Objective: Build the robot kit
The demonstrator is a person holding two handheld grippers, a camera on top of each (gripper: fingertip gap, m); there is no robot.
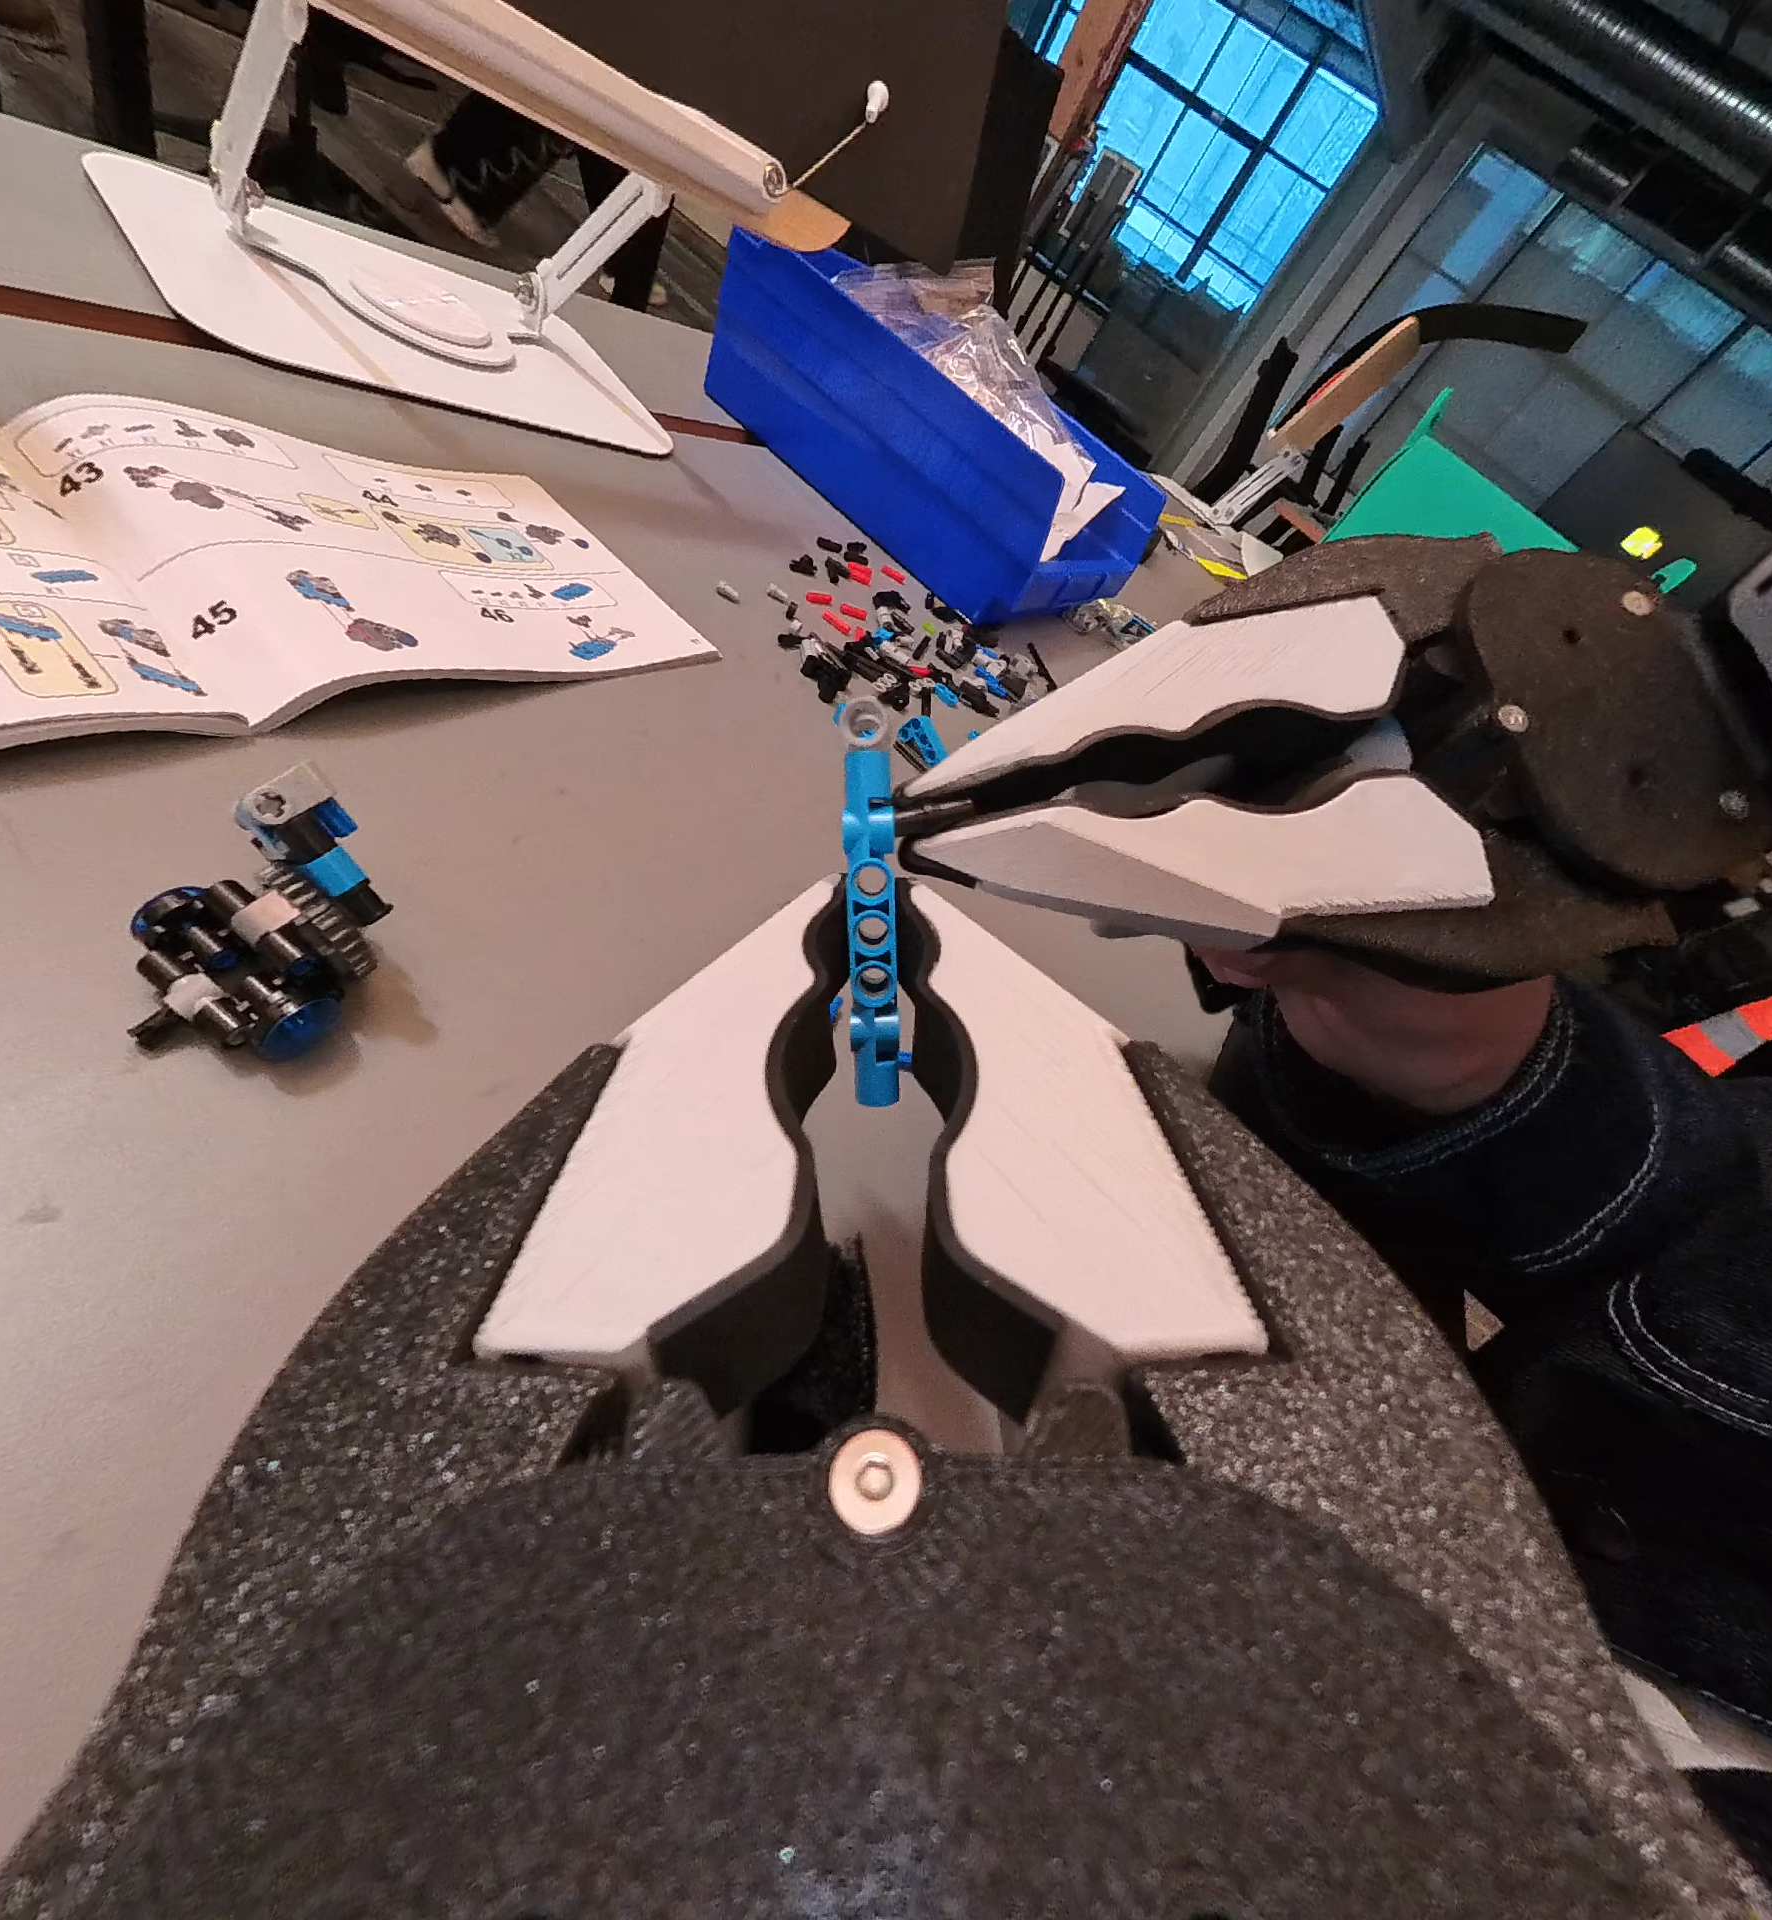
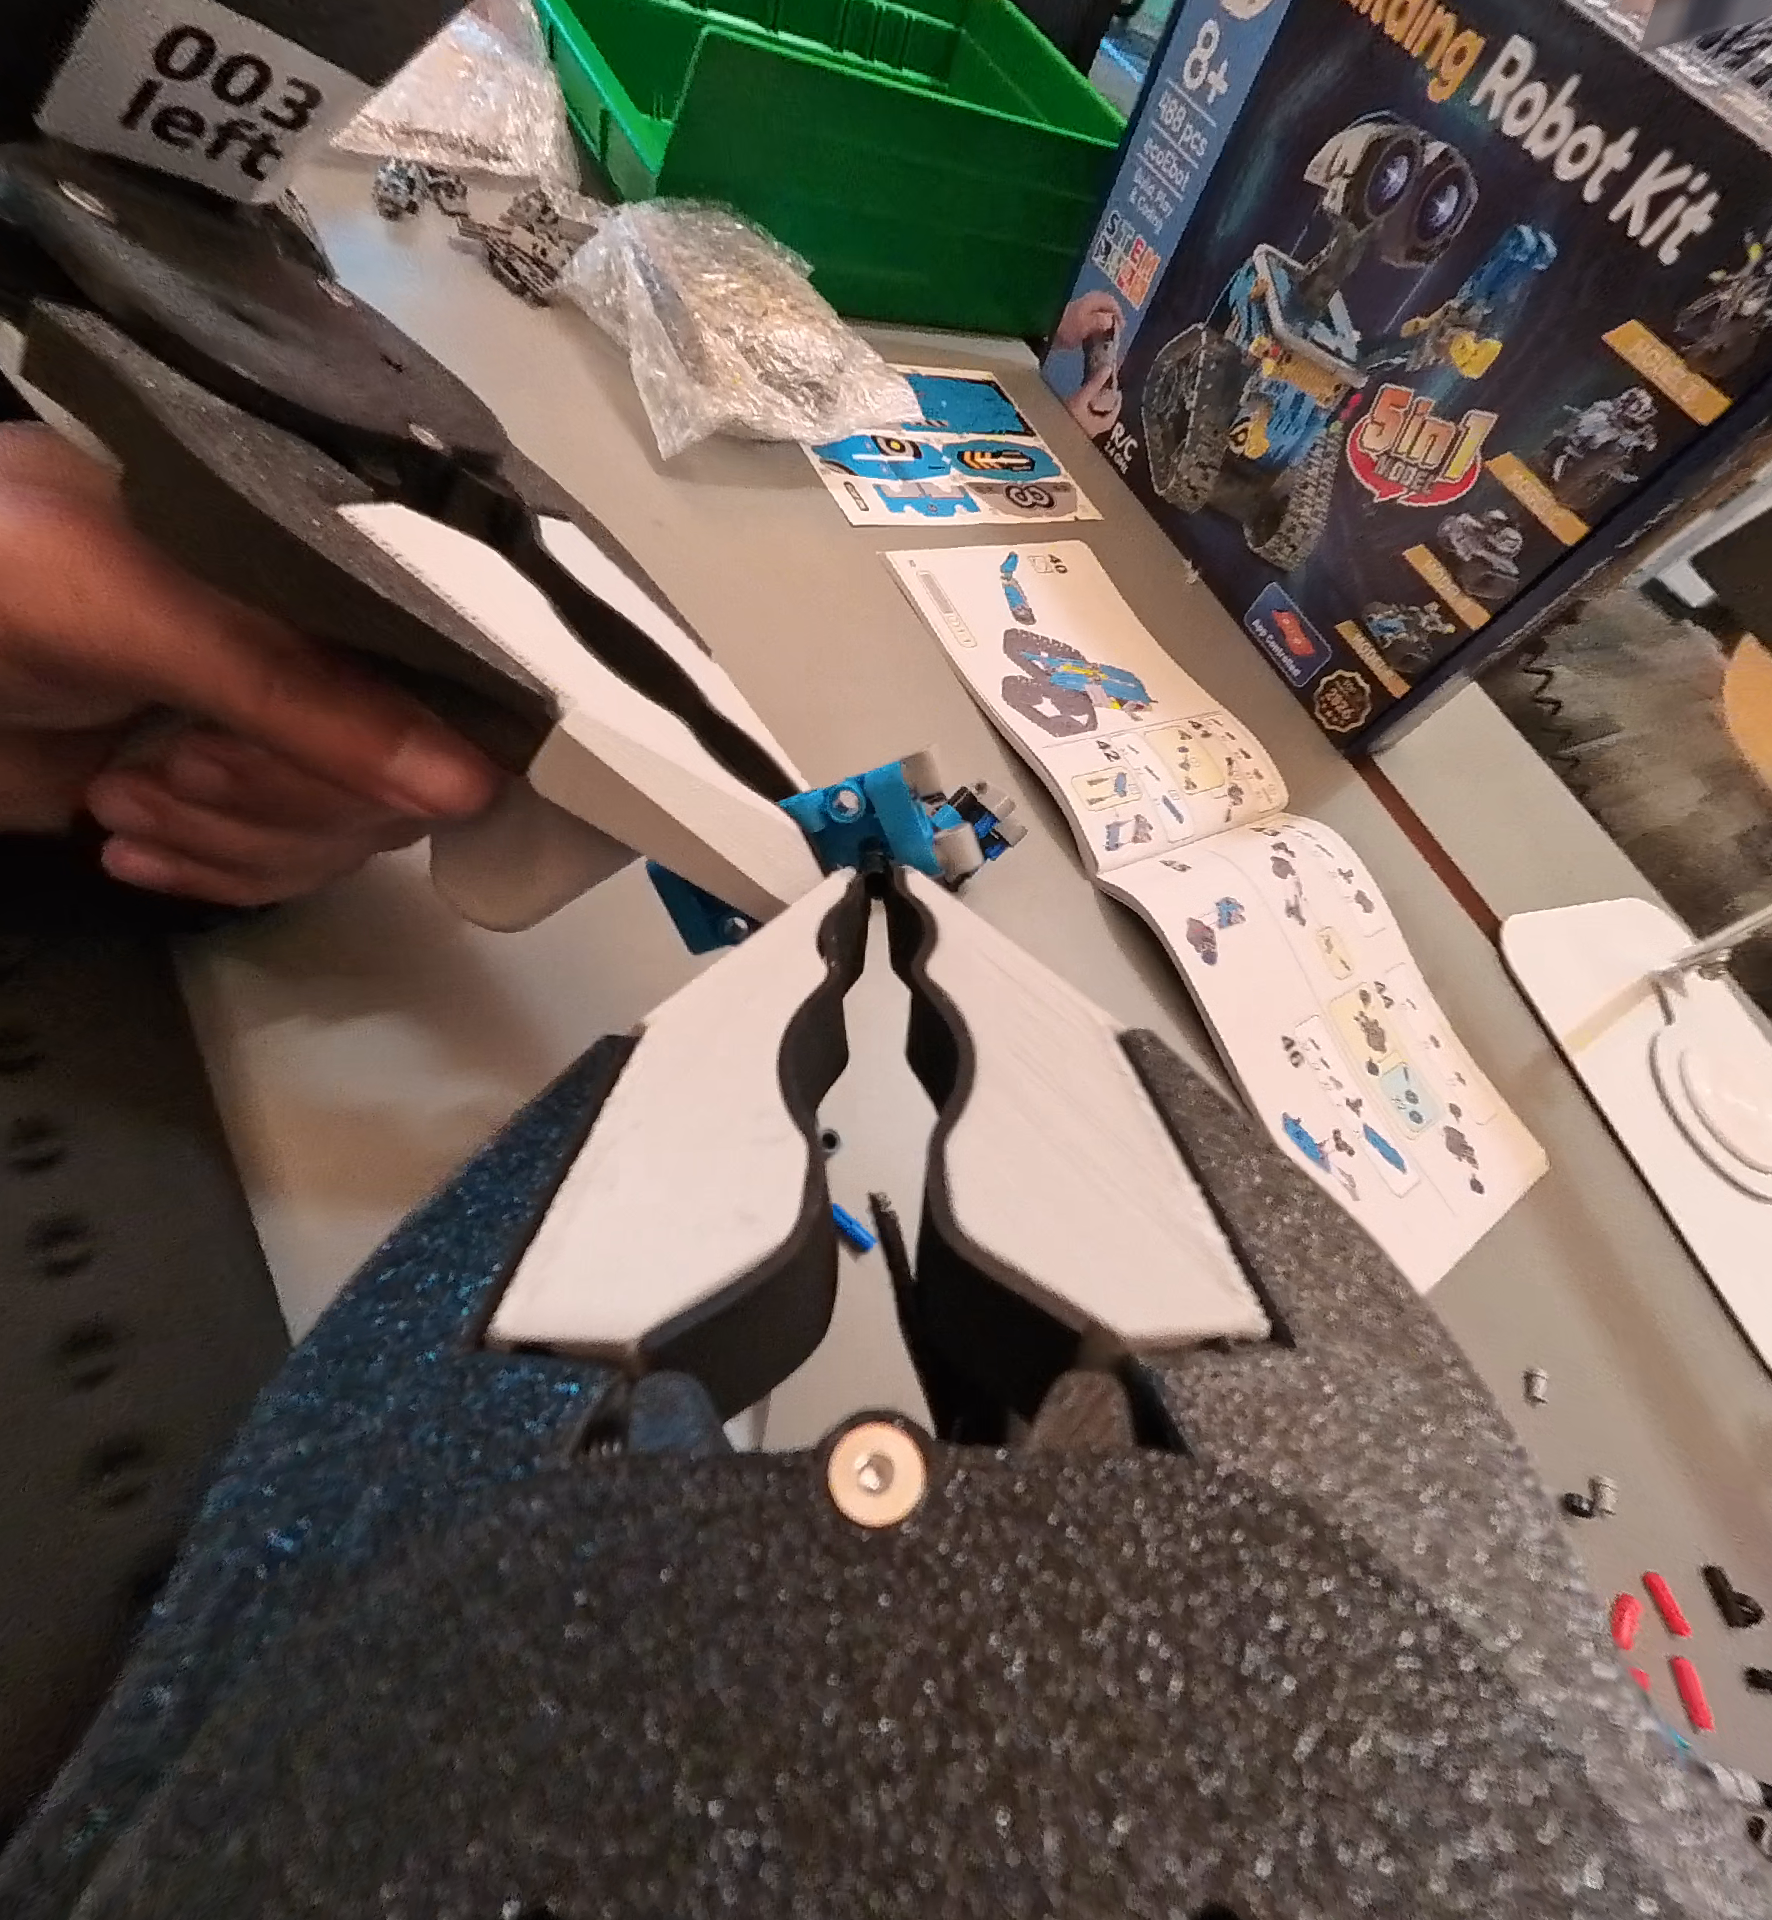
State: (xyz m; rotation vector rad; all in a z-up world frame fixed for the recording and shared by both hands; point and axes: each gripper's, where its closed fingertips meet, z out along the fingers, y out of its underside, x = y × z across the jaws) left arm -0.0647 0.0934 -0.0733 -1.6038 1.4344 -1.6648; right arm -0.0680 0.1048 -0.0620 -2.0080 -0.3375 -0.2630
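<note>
My left gripper (image 1: 869,896) is shut on a blue perforated beam (image 1: 869,831) and holds it upright above the grey table (image 1: 549,935). A grey connector (image 1: 864,719) sits on the beam's top end. My right gripper (image 1: 903,827) comes in from the right, its tips against the beam's side. In the right wrist view, my right gripper (image 2: 874,881) is pinched shut on a small black pin (image 2: 874,860) at the blue beam (image 2: 846,821). The left gripper (image 2: 804,836) reaches in from the left, with a person's hand (image 2: 186,727) on it.
A small wheel-and-gear assembly (image 1: 258,935) lies on the table at left. Nearby are an open instruction booklet (image 1: 238,582), a pile of small loose parts (image 1: 892,644), a blue bin (image 1: 892,436) and a white stand (image 1: 394,312). The right wrist view shows a green bin (image 2: 861,156), a kit box (image 2: 1433,364), a sticker sheet (image 2: 949,457) and red pins (image 2: 1671,1642). Only a small space, under 4 cm, lies between the two pairs of fingers.
</note>
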